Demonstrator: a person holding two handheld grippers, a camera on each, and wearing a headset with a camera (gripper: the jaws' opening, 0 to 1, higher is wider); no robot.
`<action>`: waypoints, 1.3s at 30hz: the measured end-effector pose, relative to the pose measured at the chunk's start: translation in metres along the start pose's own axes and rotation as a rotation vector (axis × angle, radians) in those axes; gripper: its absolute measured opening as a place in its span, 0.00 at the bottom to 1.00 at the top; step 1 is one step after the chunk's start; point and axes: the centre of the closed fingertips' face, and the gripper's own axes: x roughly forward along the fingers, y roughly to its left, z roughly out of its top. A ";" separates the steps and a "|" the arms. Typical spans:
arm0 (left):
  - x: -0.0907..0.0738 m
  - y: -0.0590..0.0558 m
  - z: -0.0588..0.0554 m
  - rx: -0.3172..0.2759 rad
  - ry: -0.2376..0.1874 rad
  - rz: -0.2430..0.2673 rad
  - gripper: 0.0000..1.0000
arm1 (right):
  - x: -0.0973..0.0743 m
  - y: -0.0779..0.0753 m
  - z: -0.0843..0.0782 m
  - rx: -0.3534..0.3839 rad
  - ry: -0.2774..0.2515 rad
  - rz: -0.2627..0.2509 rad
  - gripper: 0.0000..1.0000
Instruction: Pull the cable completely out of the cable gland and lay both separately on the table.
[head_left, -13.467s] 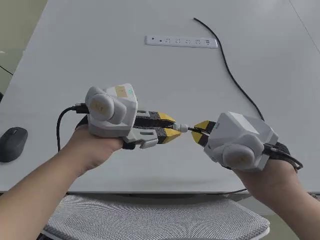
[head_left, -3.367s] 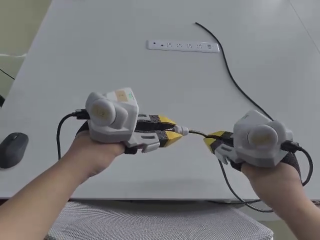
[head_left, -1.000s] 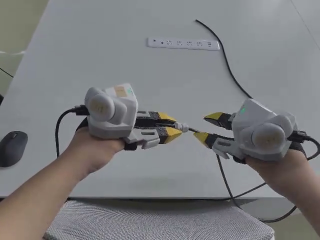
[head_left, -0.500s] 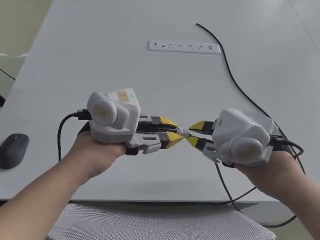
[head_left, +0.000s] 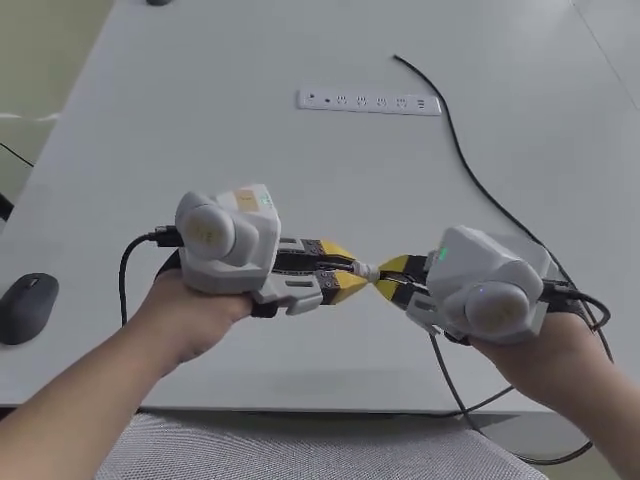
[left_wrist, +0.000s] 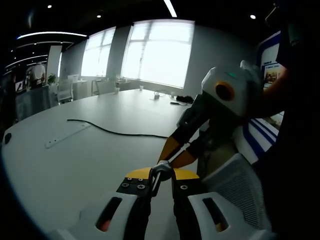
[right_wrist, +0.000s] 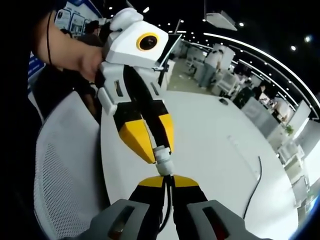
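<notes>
- Right tongs (head_left: 388, 281), spread a second ago, now pinch the cable (right_wrist: 168, 192).
- Cable gland (head_left: 366, 271) sits clamped in left tongs (head_left: 349, 280), at 9 o'clock from right tongs.

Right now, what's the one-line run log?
left gripper: shut on cable gland | right gripper: shut on cable | cable: not yet out

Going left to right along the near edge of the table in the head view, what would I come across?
Mouse → left gripper → gland → right gripper, shut on the cable.
</notes>
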 end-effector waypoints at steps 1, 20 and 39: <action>0.000 0.000 0.000 0.001 -0.001 0.001 0.15 | 0.000 0.000 0.000 0.006 -0.001 0.000 0.00; 0.001 -0.003 0.004 -0.014 -0.011 0.012 0.15 | -0.008 -0.007 -0.032 0.153 0.032 -0.028 0.00; 0.001 -0.007 0.004 -0.022 -0.018 0.030 0.15 | -0.016 -0.007 -0.063 0.314 0.048 -0.035 0.00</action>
